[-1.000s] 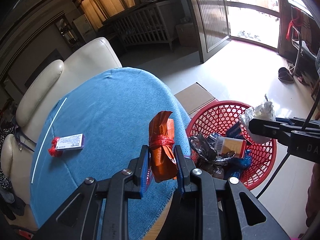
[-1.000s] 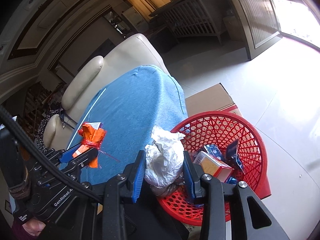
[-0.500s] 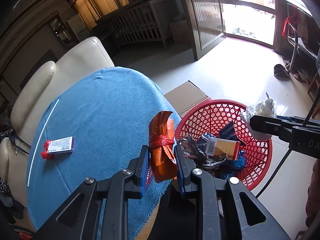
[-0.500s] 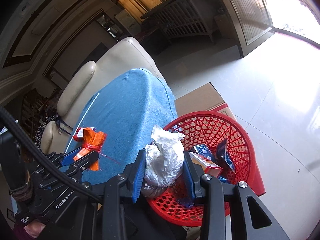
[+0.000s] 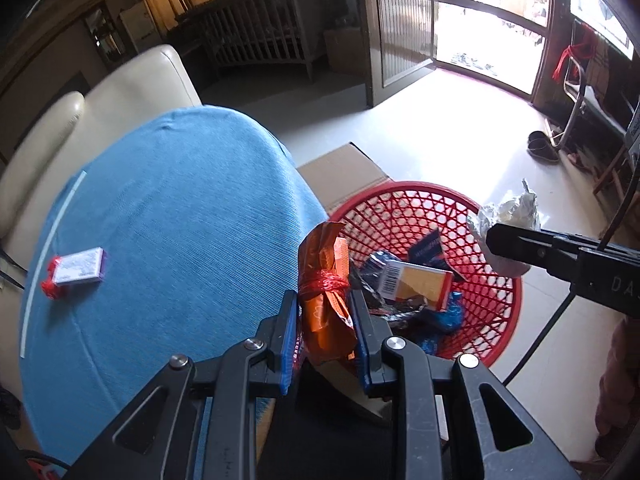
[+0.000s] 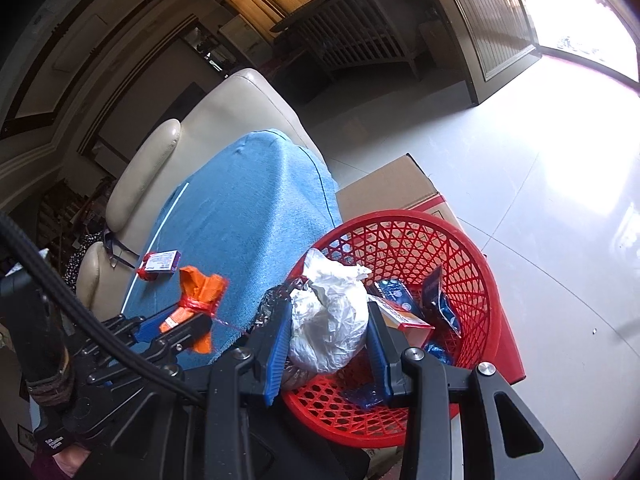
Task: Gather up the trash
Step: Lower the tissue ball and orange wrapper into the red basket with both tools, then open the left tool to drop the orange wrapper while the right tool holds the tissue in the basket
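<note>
My left gripper (image 5: 325,312) is shut on an orange wrapper tied with red string (image 5: 326,288) and holds it over the right edge of the blue-clothed table (image 5: 172,216), beside the red mesh basket (image 5: 504,312). My right gripper (image 6: 328,328) is shut on a crumpled white plastic bag (image 6: 330,320) and holds it above the near rim of the basket (image 6: 480,264). The bag also shows in the left wrist view (image 5: 508,216). The basket holds a yellow box (image 5: 416,284), blue packets and dark wrappers. A small white and purple box with a red wrapper (image 5: 76,272) lies on the table's left side.
A cardboard box (image 5: 344,172) sits on the floor under the basket's far side. A cream sofa (image 5: 100,96) stands behind the table. A white straw (image 5: 48,248) lies along the table's left edge. Shoes (image 5: 542,148) lie near the open doorway.
Both grippers have moved right toward the basket, still holding their loads. The orange wrapper is now at the table's edge, closer to the basket rim.
</note>
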Demonstrator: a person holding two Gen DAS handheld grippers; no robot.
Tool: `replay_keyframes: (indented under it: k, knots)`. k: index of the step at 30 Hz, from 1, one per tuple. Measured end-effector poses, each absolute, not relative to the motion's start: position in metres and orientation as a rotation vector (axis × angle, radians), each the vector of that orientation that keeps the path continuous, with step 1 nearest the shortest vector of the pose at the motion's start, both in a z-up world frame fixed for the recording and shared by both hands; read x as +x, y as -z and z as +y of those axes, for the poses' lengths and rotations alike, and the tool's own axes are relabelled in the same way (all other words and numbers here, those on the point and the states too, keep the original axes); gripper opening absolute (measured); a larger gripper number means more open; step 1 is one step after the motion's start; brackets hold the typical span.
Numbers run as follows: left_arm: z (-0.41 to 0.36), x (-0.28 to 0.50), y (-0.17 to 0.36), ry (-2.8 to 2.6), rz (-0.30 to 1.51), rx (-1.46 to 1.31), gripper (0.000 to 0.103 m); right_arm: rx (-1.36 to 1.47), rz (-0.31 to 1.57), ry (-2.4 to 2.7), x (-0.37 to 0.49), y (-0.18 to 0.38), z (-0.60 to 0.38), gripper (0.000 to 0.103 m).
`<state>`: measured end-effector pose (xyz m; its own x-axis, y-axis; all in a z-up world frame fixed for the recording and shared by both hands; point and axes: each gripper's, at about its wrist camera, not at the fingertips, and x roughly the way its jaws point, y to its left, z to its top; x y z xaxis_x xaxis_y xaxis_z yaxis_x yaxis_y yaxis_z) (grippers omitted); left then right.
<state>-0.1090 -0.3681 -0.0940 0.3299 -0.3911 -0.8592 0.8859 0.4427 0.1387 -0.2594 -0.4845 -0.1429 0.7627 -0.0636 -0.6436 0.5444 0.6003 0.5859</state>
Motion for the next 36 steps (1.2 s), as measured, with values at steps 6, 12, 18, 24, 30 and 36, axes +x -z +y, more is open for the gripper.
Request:
replay_keyframes:
  k: [6, 12, 18, 24, 30, 36]
  knots:
    - [-0.366, -0.104, 0.104, 0.969, 0.93, 0.629, 0.027, 0.875, 0.636, 0.413, -0.266, 0.15, -0.49, 0.039]
    - [-0.369, -0.104, 0.108, 1.011, 0.951, 0.598, 0.027, 0.885, 0.668, 0.428, -0.268, 0.16, -0.492, 0.039]
    - [-0.375, -0.113, 0.115, 1.083, 0.958, 0.607, 0.027, 0.892, 0.694, 0.441, -0.269, 0.169, -0.492, 0.039]
    - [-0.379, -0.12, 0.124, 1.155, 0.959, 0.628, 0.027, 0.895, 0.697, 0.477, -0.271, 0.168, -0.498, 0.039]
    - [-0.387, -0.113, 0.135, 1.215, 0.975, 0.628, 0.027, 0.909, 0.736, 0.511, -0.261, 0.178, -0.507, 0.039]
    - [-0.399, -0.11, 0.144, 1.282, 0.959, 0.645, 0.027, 0.912, 0.776, 0.559, -0.245, 0.183, -0.517, 0.039]
